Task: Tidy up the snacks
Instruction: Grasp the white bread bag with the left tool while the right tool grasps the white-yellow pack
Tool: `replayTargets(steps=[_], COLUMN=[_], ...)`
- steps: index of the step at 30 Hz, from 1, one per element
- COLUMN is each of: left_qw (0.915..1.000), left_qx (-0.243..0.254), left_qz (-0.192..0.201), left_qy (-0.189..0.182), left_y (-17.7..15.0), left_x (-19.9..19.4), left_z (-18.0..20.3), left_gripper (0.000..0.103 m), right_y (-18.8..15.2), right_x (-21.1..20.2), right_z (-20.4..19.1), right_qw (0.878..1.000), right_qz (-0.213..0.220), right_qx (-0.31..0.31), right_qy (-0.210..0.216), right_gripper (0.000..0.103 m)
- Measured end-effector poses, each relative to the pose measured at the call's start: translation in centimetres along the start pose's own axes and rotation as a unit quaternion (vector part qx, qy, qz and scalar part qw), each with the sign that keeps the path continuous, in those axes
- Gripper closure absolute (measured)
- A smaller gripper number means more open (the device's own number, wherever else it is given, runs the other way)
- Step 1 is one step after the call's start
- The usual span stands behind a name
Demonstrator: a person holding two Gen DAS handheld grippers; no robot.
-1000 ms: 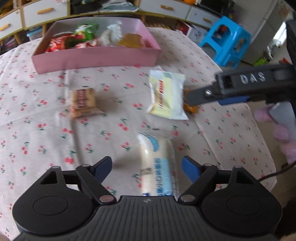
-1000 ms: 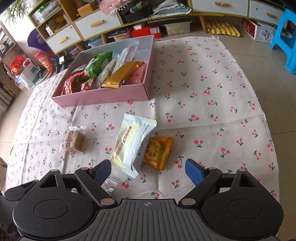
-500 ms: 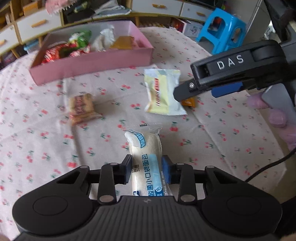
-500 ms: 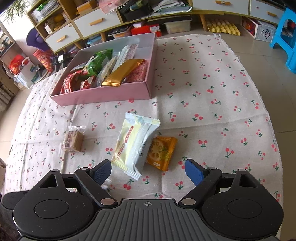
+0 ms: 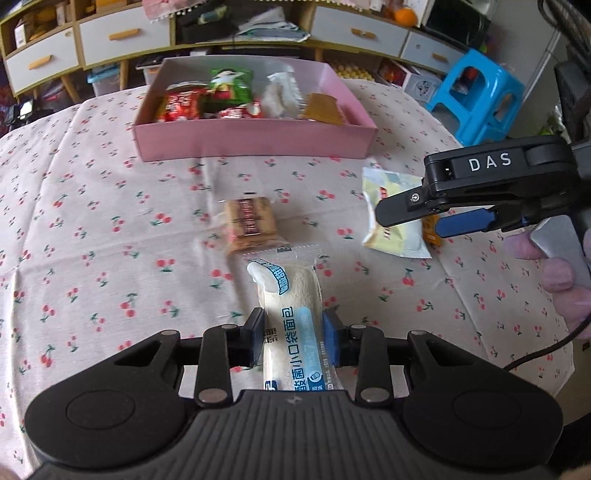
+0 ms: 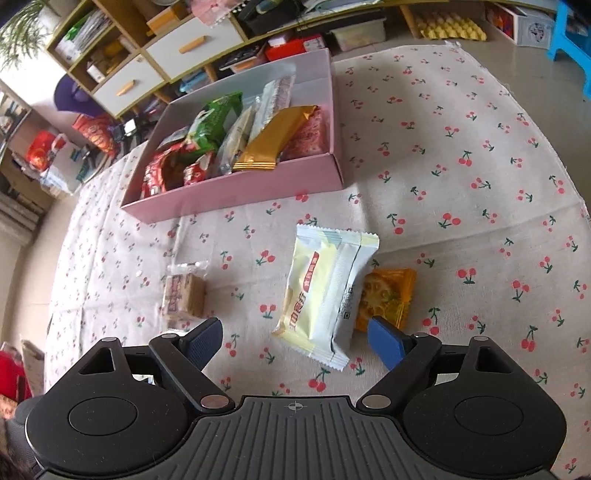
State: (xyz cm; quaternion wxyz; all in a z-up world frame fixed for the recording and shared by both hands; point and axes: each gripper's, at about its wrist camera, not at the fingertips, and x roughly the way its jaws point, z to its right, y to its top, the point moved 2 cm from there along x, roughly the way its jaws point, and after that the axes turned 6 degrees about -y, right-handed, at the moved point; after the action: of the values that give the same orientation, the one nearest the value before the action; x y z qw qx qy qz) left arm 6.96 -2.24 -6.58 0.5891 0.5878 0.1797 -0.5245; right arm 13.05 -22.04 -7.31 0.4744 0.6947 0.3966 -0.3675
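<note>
My left gripper (image 5: 293,332) is shut on a white bread packet (image 5: 290,288) with a blue label, held just above the cherry-print cloth. Ahead of it stands the pink box (image 5: 255,142), which holds several snack packets. A brown biscuit packet (image 5: 251,223) lies between the bread and the box. My right gripper (image 6: 295,341) hovers over a pale yellow packet (image 6: 321,291). Its jaws are wide and closing, and the pads touch nothing. An orange packet (image 6: 388,295) lies half tucked under the yellow one's right side.
The round table's cloth (image 6: 461,155) falls away at the right edge. A blue stool (image 5: 476,96) stands on the floor beyond it. Low cabinets with drawers (image 5: 122,35) line the back. A hand (image 5: 554,273) and a cable are at the right.
My left gripper's jaws closed on the bread packet and raised it, swinging towards the box. The right gripper drifted closer over the yellow packet.
</note>
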Motion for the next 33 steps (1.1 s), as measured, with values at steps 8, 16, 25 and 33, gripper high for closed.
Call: replayTargets(steps=[8, 16, 25, 33], left_qw=[0.9997, 0.9983, 0.9954, 0.9949], left_qx=[-0.021, -0.048, -0.057, -0.069], left_qz=[0.007, 0.011, 0.026, 0.003], left_qy=[0.007, 0.032, 0.073, 0.073], left_y=[-0.3, -0.5, -0.7, -1.2], left_x=[-1.1, -1.8, -2.3, -2.1], left_z=[-2.6, -5.1, -7.4, -7.9], left_gripper=[0.073, 0.073, 0.073, 0.061], right_y=[0.1, -0.6, -1.4, -2.1], right_x=[1.3, 2.3, 2.7, 2.1], right_z=[-1.4, -4.0, -4.7, -4.9], right_qw=[1.000, 0.992, 0.997, 0.997], right_qz=[0.005, 0.039, 0.010, -0.002], right_qx=[-0.010, -0.072, -0.071, -0.072], right_qy=[-0.028, -0.096, -0.042, -0.037], right_gripper=[0.030, 0.049, 0.057, 0.057])
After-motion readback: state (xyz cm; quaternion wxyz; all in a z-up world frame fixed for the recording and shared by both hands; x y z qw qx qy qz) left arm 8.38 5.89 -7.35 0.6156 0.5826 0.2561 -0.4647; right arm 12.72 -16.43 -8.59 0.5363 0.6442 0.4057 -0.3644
